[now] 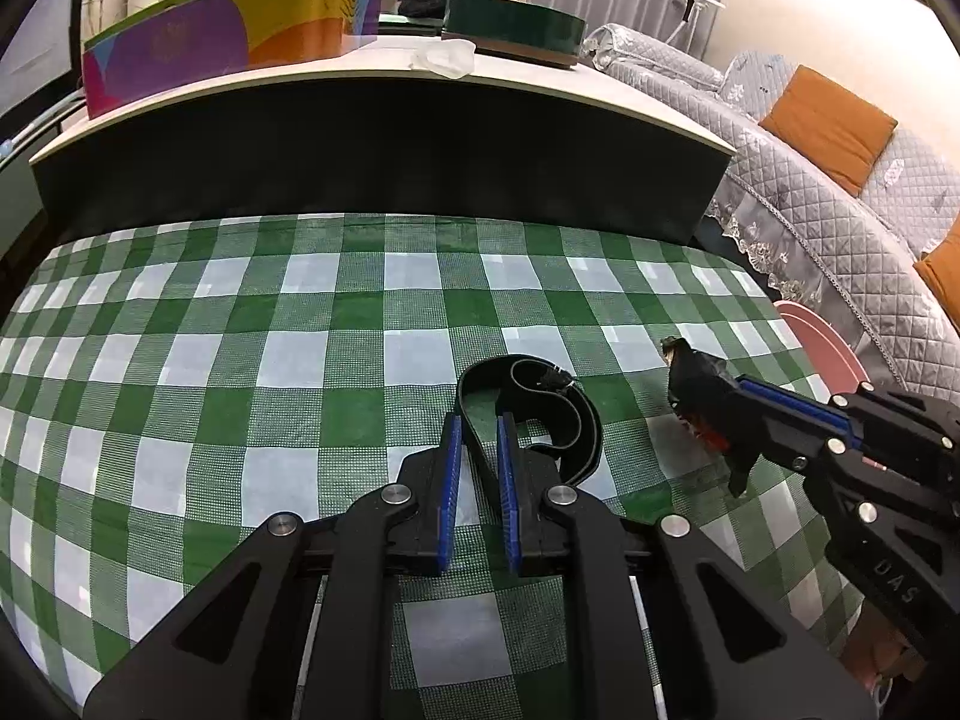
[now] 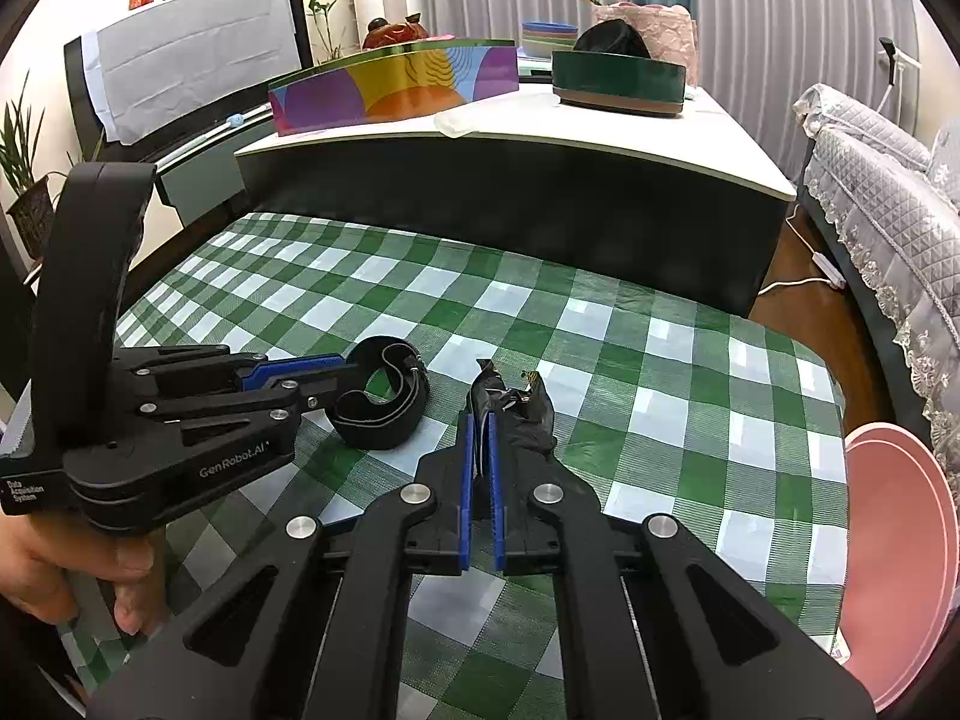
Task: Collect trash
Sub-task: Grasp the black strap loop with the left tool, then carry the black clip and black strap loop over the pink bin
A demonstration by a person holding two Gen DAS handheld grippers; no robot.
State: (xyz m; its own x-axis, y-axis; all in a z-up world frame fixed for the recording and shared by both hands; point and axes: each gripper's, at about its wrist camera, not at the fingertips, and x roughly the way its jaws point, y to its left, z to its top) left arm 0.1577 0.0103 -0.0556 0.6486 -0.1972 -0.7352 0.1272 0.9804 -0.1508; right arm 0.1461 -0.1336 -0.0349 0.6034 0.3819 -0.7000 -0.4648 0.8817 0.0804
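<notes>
A black looped strap [image 1: 543,405] lies on the green checked tablecloth [image 1: 240,360]. My left gripper [image 1: 480,420] straddles one side of the loop, its jaws narrowly apart with the band between them. In the right wrist view the same strap [image 2: 384,402] sits at the left gripper's [image 2: 342,378] tips. My right gripper [image 2: 480,420] is shut on a crumpled black wrapper [image 2: 528,414] and holds it just above the cloth. The wrapper [image 1: 696,384] and the right gripper [image 1: 735,405] also show at the right of the left wrist view.
A pink bin [image 2: 894,540] stands off the table's right edge and shows in the left wrist view [image 1: 822,348]. A raised white shelf [image 2: 540,132] behind carries a colourful box [image 2: 390,84], a green round tin [image 2: 618,81] and crumpled clear plastic [image 1: 441,57]. A grey sofa [image 1: 810,180] lies to the right.
</notes>
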